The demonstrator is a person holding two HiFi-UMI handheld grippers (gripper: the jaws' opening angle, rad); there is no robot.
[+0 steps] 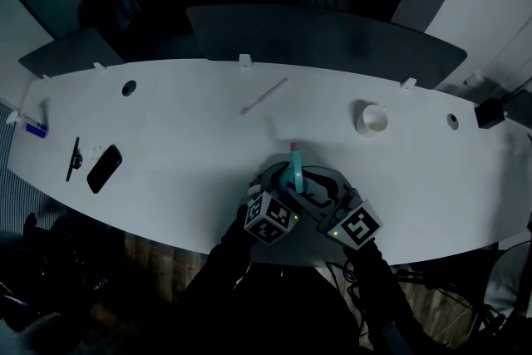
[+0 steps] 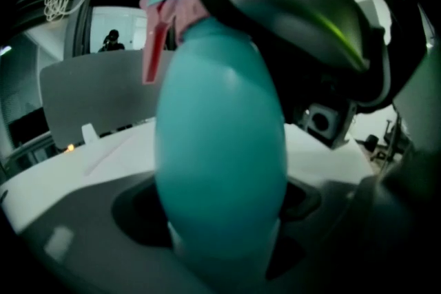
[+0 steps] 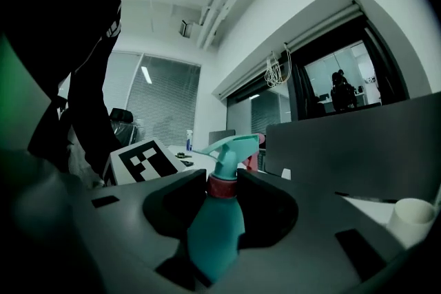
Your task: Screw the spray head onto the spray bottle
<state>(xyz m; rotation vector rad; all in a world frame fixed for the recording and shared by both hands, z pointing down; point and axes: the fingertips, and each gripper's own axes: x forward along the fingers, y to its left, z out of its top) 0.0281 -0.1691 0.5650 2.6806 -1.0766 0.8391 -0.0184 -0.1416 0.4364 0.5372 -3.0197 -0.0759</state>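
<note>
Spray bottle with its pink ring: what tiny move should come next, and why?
Probably roll the right hand-held gripper to twist the pink collar a bit tighter. Its jaws clamp that collar below the spray head, already seated on the spray bottle, while the left hand-held gripper grips the bottle's body. How tight it is, I cannot tell.

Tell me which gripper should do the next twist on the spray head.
Right, probably. The right gripper clamps the pink collar under the spray head, where the twist goes; the left gripper holds the spray bottle by its wide body, suited to bracing.
</note>
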